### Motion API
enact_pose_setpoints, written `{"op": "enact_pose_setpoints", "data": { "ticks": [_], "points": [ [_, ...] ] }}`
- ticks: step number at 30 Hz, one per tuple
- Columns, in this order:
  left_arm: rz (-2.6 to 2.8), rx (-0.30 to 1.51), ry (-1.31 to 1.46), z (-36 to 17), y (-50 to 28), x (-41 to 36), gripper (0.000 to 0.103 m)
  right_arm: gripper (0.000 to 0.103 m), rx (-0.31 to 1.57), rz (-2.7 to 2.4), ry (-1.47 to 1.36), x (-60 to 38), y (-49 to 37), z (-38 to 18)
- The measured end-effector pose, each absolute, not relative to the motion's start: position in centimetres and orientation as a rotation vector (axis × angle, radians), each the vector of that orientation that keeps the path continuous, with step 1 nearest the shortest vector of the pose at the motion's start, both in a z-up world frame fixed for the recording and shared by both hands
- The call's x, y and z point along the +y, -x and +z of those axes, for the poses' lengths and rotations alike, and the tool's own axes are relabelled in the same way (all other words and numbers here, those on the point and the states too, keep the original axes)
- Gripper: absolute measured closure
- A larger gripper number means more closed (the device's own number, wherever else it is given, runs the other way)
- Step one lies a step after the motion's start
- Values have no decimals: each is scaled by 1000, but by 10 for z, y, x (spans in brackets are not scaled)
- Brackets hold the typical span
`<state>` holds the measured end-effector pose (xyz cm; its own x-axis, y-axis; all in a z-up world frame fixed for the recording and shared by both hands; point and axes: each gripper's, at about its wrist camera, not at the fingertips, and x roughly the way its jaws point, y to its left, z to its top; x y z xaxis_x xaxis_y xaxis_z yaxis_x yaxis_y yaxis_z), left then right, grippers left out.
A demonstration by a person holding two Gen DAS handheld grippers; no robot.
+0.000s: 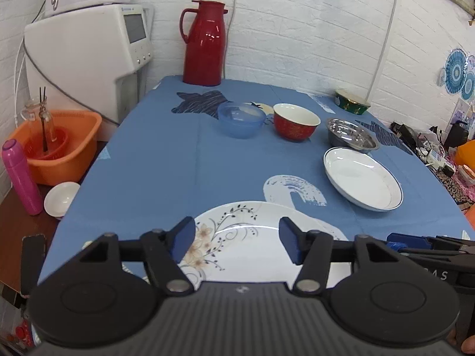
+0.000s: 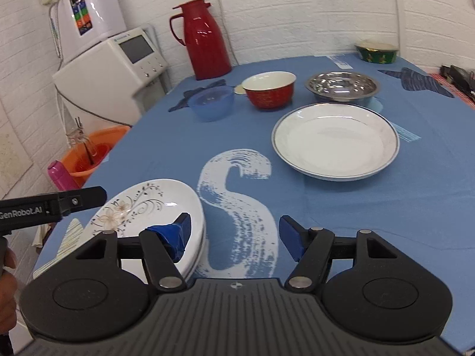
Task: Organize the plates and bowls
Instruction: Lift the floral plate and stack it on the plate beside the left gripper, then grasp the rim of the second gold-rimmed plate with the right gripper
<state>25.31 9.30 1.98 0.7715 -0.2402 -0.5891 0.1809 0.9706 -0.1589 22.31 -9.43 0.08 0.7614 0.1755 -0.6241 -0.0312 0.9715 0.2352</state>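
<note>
Fingers of the left gripper stand spread and empty above the floral plate, which lies directly beneath them at the counter's near edge. From the right wrist, the right gripper is likewise agape, empty; the blue-rimmed plate sits ahead-right, nearer this hand.

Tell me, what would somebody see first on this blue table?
Probably the tall shiny red jug at the table's far edge by the white wall. Then the flowery plate nearest, right under the open left gripper, and the big white plate beyond the open right gripper.
</note>
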Motion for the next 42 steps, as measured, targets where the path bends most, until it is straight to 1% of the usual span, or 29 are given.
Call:
{"op": "enact_pose_setpoints", "data": {
  "ticks": [2,5,8,13,16,20,25,30,38,42],
  "points": [
    [-241,651,100,23,-254,86,41,51,707,140,-205,-104,-221,2],
    [-256,650,116,25,-258,77,38,51,688,157,-296,-127,-214,-3],
    [-253,654,109,25,-262,64,38,51,787,132,-345,-145,-218,-14],
    [-283,669,77,29,-274,42,36,51,762,68,-336,-174,-219,-14],
    [-351,719,70,37,-298,26,36,51,752,27,-351,-201,-236,-11],
    [-439,814,92,41,-350,-1,36,50,742,-22,-366,-235,-270,-11],
    [-471,915,45,22,-420,-47,35,50,776,-65,-339,-257,-321,-22],
    [-470,1017,34,-8,-465,-77,35,50,832,-54,-300,-259,-356,-38],
    [-475,1052,13,-32,-484,-93,35,47,797,-38,-206,-244,-365,-42],
    [-479,1024,-19,-34,-480,-95,35,45,744,-21,-103,-235,-357,-48]
  ]
}}
